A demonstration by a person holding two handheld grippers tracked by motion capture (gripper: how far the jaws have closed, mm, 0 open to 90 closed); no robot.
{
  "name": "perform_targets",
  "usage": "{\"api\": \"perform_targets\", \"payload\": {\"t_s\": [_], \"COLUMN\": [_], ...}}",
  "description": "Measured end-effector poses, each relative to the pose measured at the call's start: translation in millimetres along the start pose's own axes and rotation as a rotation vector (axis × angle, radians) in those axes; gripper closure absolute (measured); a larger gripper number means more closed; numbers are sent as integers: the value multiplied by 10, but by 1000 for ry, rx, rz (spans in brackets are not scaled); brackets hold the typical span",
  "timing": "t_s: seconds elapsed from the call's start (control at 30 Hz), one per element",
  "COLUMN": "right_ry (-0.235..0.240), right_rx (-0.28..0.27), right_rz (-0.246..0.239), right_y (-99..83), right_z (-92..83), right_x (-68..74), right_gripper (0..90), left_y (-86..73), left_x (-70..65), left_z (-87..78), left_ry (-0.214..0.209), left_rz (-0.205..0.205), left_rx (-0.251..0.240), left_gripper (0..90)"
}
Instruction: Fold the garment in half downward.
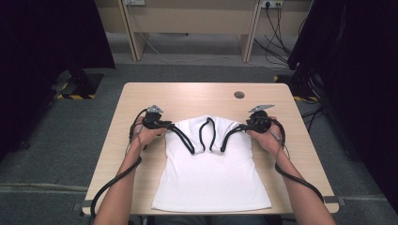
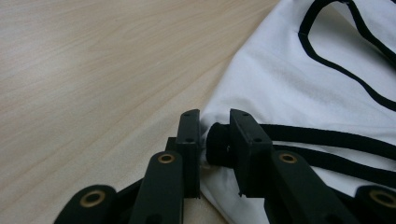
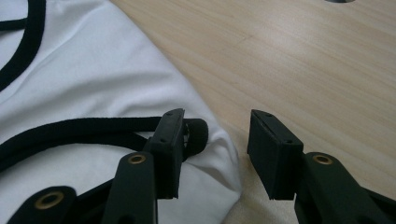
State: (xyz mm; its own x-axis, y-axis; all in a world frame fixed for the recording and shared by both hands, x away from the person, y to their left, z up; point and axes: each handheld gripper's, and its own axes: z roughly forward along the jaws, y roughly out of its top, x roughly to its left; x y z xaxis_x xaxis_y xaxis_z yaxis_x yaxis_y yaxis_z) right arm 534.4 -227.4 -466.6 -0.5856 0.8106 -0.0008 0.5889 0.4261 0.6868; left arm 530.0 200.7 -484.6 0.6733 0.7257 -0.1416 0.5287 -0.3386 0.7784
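White top (image 1: 211, 173) with black trim lies flat mid-frame on the counter (image 1: 187, 96). Left hand-held gripper (image 2: 214, 135) is nearly closed, looks like it's pinching the shirt's edge. Right hand-held gripper (image 3: 215, 140) sits wide open over the opposite edge, gripping nothing.

I see a light wooden table (image 1: 197, 96) with a small round grey cap (image 1: 239, 94) set into its far side. It stands on grey carpet (image 1: 65, 136). Behind it I see a wooden desk (image 1: 187, 18), and cables (image 1: 274, 40) hang down and lie on the floor. Dark curtains (image 1: 356, 70) stand at both sides.
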Motion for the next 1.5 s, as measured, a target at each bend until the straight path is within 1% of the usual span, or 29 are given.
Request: {"api": "perform_targets", "payload": {"t_s": [0.07, 0.3, 0.4, 0.47, 0.5, 0.53, 0.57, 0.6, 0.63, 0.67, 0.7, 0.73, 0.77, 0.8, 0.83, 0.87, 0.9, 0.93, 0.97, 1.0, 1.03, 1.07, 1.1, 1.13, 1.17, 1.2, 1.27, 1.3, 1.5], "right_ry": [2, 40, 61, 70, 68, 68, 90, 90, 90, 90, 102, 102, 107, 107, 107, 115, 115, 125, 125, 125, 142, 142, 142, 165, 165, 165, 172, 172, 177], "right_rx": [-3, -12, -15, -18, -19, -19, -47, -47, -47, -47, -72, -72, -89, -89, -89, -108, -108, -128, -128, -128, -153, -153, -153, -198, -198, -198, -210, -210, -242], "right_rz": [0, -12, -5, 15, 19, 19, 56, 56, 56, 56, 75, 75, 84, 84, 84, 85, 85, 90, 90, 90, 102, 102, 102, 114, 114, 114, 116, 116, 118], "right_y": [-18, -40, -45, -49, -50, -50, -59, -59, -59, -59, -62, -62, -61, -61, -61, -55, -55, -52, -52, -52, -54, -54, -54, -33, -33, -33, -14, -14, 25], "right_z": [-10, -6, -8, -12, -19, -19, -74, -74, -74, -74, -127, -127, -177, -177, -177, -223, -223, -271, -271, -271, -314, -314, -314, -396, -396, -396, -431, -431, -509], "right_x": [-6, 18, 0, -28, -42, -42, -109, -109, -109, -109, -158, -158, -189, -189, -189, -213, -213, -243, -243, -243, -276, -276, -276, -325, -325, -325, -336, -336, -370], "right_gripper": [577, 747, 787, 795, 797, 797, 797, 797, 797, 797, 797, 797, 797, 797, 797, 797, 797, 797, 797, 797, 797, 797, 797, 797, 797, 797, 797, 797, 797], "left_y": [-5, 4, 6, 13, 51, 51, 51, 51, 83, 83, 111, 111, 111, 130, 130, 134, 134, 134, 124, 124, 124, 119, 119, 119, 119, 128, 128, 137, 146], "left_x": [-4, -11, 1, 15, 41, 41, 41, 41, 55, 55, 67, 67, 67, 75, 75, 94, 94, 94, 127, 127, 127, 167, 167, 167, 167, 176, 176, 184, 203], "left_z": [-1, 1, -7, -30, -112, -112, -112, -112, -166, -166, -212, -212, -212, -250, -250, -287, -287, -287, -322, -322, -322, -385, -385, -385, -385, -416, -416, -444, -479], "left_ry": [-1, -11, -20, -26, -47, -47, -47, -47, -59, -59, -68, -68, -68, -74, -74, -79, -79, -79, -82, -82, -82, -88, -88, -88, -88, -85, -85, -89, -90], "left_rz": [-1, -4, -29, -44, -73, -73, -73, -73, -90, -90, -102, -102, -102, -115, -115, -133, -133, -133, -153, -153, -153, -173, -173, -173, -173, -178, -178, -184, -187], "left_rx": [-2, 9, 0, -19, -75, -75, -75, -75, -109, -109, -145, -145, -145, -173, -173, -200, -200, -200, -224, -224, -224, -257, -257, -257, -257, -273, -273, -290, -304], "left_gripper": [762, 814, 825, 828, 829, 829, 829, 829, 829, 829, 829, 829, 829, 829, 829, 829, 828, 828, 828, 828, 828, 828, 828, 828, 828, 828, 827, 827, 827]}}
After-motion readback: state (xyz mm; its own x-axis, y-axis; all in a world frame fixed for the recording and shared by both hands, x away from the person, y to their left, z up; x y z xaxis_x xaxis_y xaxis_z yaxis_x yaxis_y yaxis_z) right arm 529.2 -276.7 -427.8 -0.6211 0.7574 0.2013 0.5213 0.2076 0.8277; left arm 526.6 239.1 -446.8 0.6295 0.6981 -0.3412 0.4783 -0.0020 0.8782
